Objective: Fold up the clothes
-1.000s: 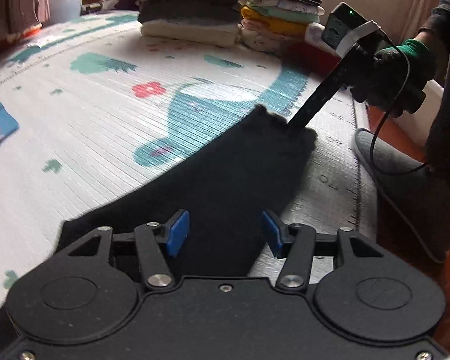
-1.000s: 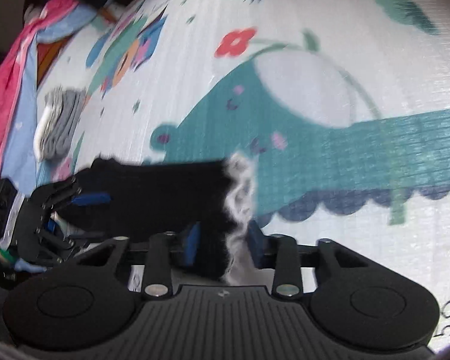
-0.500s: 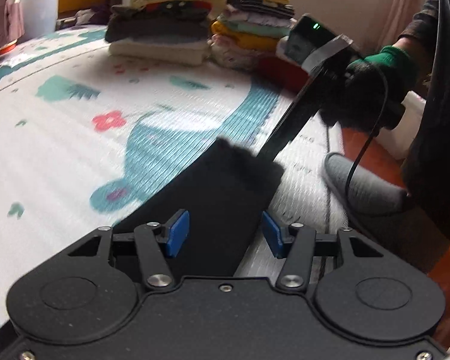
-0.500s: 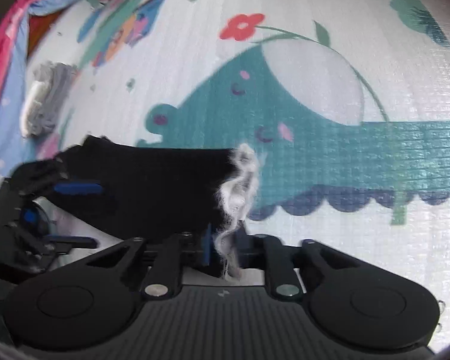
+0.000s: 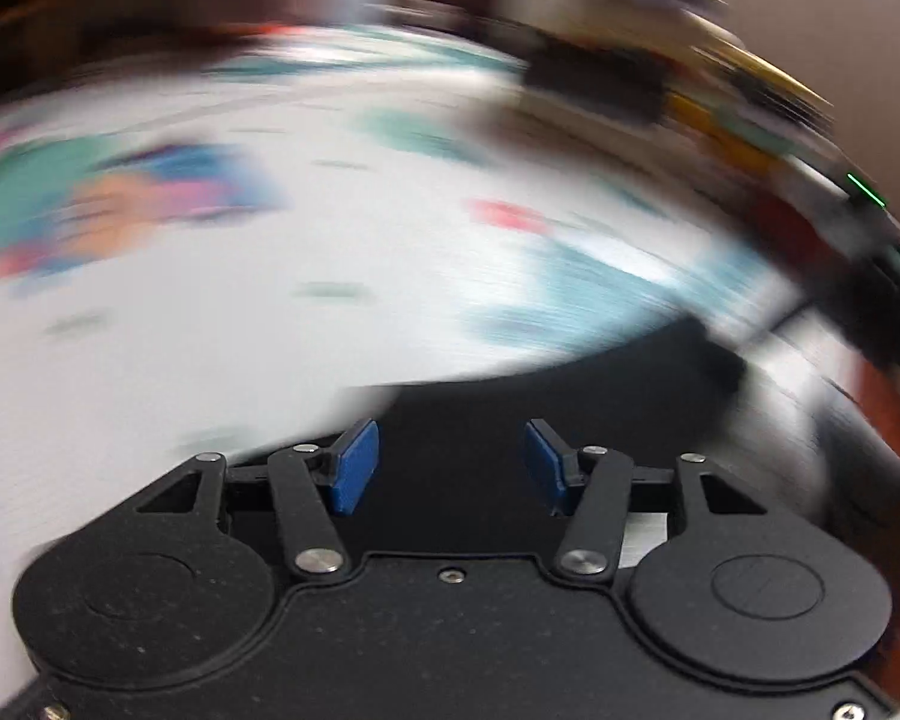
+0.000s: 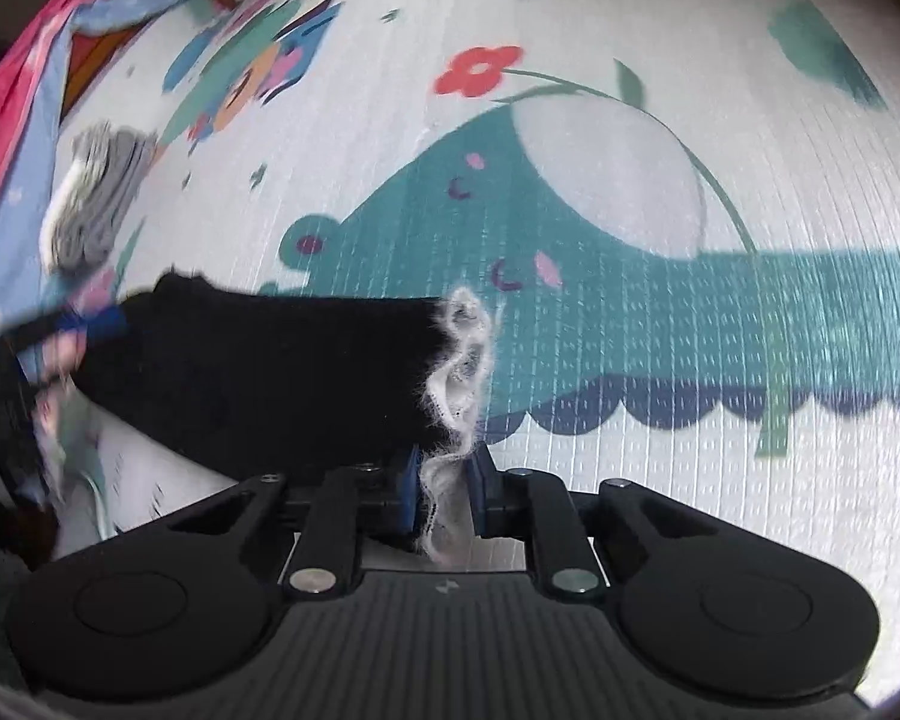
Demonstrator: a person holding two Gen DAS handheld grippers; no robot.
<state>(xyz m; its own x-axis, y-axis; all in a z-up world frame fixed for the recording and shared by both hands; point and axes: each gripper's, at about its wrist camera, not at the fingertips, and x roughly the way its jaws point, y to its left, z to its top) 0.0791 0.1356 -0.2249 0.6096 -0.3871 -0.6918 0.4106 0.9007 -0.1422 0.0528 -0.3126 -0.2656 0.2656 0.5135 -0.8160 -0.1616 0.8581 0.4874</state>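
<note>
A black garment (image 6: pixel 270 372) with a fuzzy white edge (image 6: pixel 462 360) lies on the patterned play mat (image 6: pixel 660 192). My right gripper (image 6: pixel 444 486) is shut on that white edge, with the black cloth stretching off to its left. In the left wrist view, which is badly motion-blurred, my left gripper (image 5: pixel 447 468) is open over the black garment (image 5: pixel 540 408), with nothing between its blue pads. The right gripper shows as a dark blur (image 5: pixel 870 312) at the far right of that view.
Stacks of folded clothes (image 5: pixel 690 90) stand blurred at the back of the mat. A folded grey item (image 6: pixel 96 192) lies at the mat's left. Pink and blue cloth (image 6: pixel 24 96) hangs at the far left edge.
My right gripper has closed on the garment's white edge. My left gripper has swung quickly, blurring its view, and stays open over the black cloth.
</note>
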